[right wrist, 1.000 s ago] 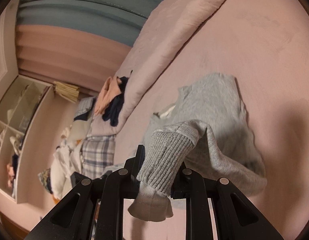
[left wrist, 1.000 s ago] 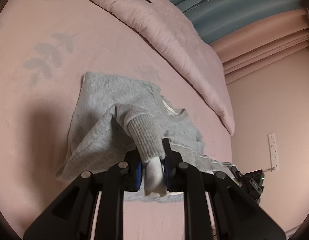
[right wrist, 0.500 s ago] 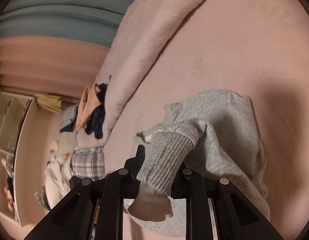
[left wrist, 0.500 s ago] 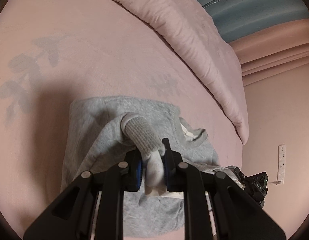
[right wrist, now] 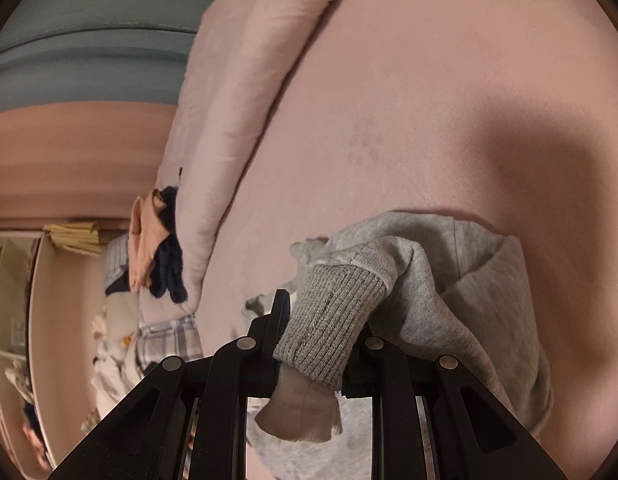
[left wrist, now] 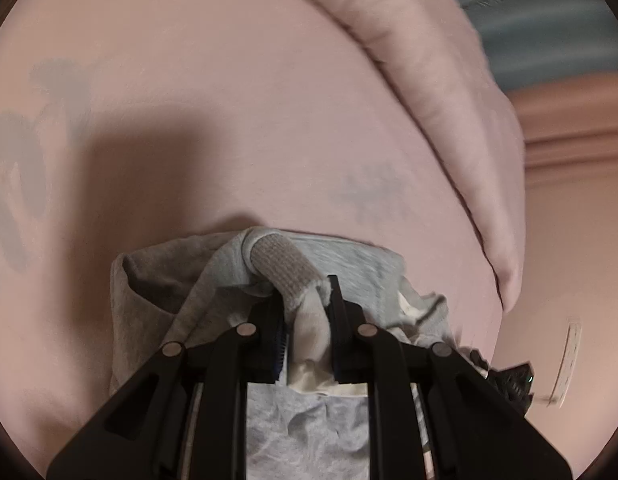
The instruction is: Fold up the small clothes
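A small grey sweatshirt [left wrist: 361, 264] lies bunched on the pink bed sheet [left wrist: 249, 120]. My left gripper [left wrist: 307, 312] is shut on one ribbed sleeve cuff [left wrist: 285, 266], whose pale lining sticks out between the jaws. In the right wrist view the same sweatshirt [right wrist: 469, 264] drapes from my right gripper [right wrist: 321, 340], which is shut on the other ribbed cuff [right wrist: 329, 320]; a pale inner cuff hangs below it. Both sleeves are drawn in over the body of the garment, which spreads under the grippers.
A rolled pink duvet [left wrist: 437, 92] runs along the far side of the bed. Beyond it lie a heap of clothes [right wrist: 161, 248], a plaid cloth [right wrist: 167, 340] and shelves [right wrist: 9, 320]. A wall socket strip [left wrist: 567, 364] shows at right.
Both grippers have moved forward and down over the sweatshirt, carrying the cuffs; the garment now sits low and close under them, more bunched than a second ago.
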### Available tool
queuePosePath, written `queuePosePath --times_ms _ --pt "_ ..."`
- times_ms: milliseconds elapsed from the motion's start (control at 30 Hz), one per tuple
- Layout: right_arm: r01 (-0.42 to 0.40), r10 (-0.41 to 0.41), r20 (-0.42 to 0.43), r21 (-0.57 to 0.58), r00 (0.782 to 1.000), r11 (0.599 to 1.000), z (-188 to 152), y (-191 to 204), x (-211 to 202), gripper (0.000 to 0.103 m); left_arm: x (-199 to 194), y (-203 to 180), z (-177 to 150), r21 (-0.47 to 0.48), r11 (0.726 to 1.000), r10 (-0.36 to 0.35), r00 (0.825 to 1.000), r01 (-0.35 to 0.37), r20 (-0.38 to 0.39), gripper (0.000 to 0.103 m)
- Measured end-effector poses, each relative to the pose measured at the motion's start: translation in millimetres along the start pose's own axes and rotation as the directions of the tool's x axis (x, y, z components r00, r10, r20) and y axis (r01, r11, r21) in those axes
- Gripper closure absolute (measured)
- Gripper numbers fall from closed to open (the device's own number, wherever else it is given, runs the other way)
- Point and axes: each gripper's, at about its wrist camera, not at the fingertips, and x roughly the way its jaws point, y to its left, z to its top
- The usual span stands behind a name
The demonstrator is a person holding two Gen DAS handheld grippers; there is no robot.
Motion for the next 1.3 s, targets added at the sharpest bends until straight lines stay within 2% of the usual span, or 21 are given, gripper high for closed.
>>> queuePosePath --times_ms 100,233,267,333,400,500,533,633,767,833,867,933,1000,1067,1100,1167,1233,1300 --pt "0.002 0.001 -0.026 0.101 1.000 0.995 7 -14 8 0.082 4 9 8 -0.070 0.997 -0.037 0.999 0.037 -0.003 0.083" --pt "0.016 -0.013 -0.028 0.098 1.000 0.995 14 -11 13 0.080 9 13 13 -0.113 0.993 -0.043 0.999 0.042 -0.004 0.083" --pt "0.011 -0.007 -0.031 0.118 0.999 0.993 15 -12 15 0.075 10 14 14 -0.133 0.990 -0.051 0.999 0.050 -0.005 0.081" --pt "-0.019 0.027 -0.039 0.204 0.999 0.979 17 -19 17 0.063 8 12 16 -0.143 0.987 -0.071 0.998 0.069 -0.003 0.072" --pt "-0.082 0.092 -0.023 0.272 0.995 0.959 21 -25 14 0.057 2 4 17 -0.115 0.991 -0.062 0.998 0.064 0.025 0.067" --pt "-0.102 0.109 -0.011 0.274 0.994 0.956 24 -23 8 0.049 -15 -4 19 -0.070 0.997 -0.026 0.994 0.034 0.105 0.044" --pt "-0.105 0.109 0.000 0.271 0.994 0.957 23 -21 5 0.047 -22 -4 20 -0.065 0.998 -0.009 0.990 0.018 0.139 0.040" --pt "-0.159 0.157 0.029 0.238 0.987 0.958 25 -15 -2 0.043 -39 -6 20 -0.012 1.000 0.018 0.982 -0.016 0.187 0.040" --pt "-0.153 0.152 0.018 0.151 0.988 0.977 28 -4 -11 0.039 -57 -12 8 0.120 0.989 0.058 0.976 -0.084 0.209 0.040" --pt "-0.188 0.185 0.032 0.152 0.982 0.970 29 -2 -15 0.036 -64 -11 1 0.155 0.982 0.068 0.971 -0.105 0.228 0.040" --pt "-0.203 0.199 0.039 0.158 0.979 0.966 28 -2 -18 0.026 -66 -11 -3 0.172 0.979 0.070 0.971 -0.111 0.230 0.040" --pt "-0.206 0.207 0.012 0.175 0.978 0.963 22 -2 -17 0.017 -71 -10 -13 0.199 0.975 0.056 0.974 -0.101 0.220 0.040" --pt "-0.199 0.208 -0.027 0.195 0.978 0.960 14 -3 -17 0.017 -72 -10 -22 0.229 0.969 0.039 0.975 -0.090 0.218 0.040" --pt "-0.207 0.212 -0.032 0.112 0.977 0.972 6 5 -29 0.017 -73 -11 -33 0.265 0.960 0.031 0.976 -0.090 0.217 0.040" --pt "-0.179 0.180 -0.022 0.051 0.983 0.983 1 12 -34 0.017 -73 -12 -40 0.288 0.953 0.027 0.977 -0.089 0.213 0.040" --pt "-0.035 0.037 0.013 -0.141 0.999 0.989 -12 29 -49 0.017 -72 -14 -52 0.325 0.941 0.024 0.979 -0.091 0.205 0.040" --pt "0.127 -0.114 0.058 -0.334 0.992 0.934 -33 45 -54 0.017 -68 -15 -68 0.363 0.926 0.029 0.980 -0.101 0.197 0.042" --pt "0.264 -0.222 0.143 -0.498 0.964 0.826 -59 55 -55 0.019 -66 -14 -84 0.402 0.906 0.045 0.974 -0.133 0.221 0.042"
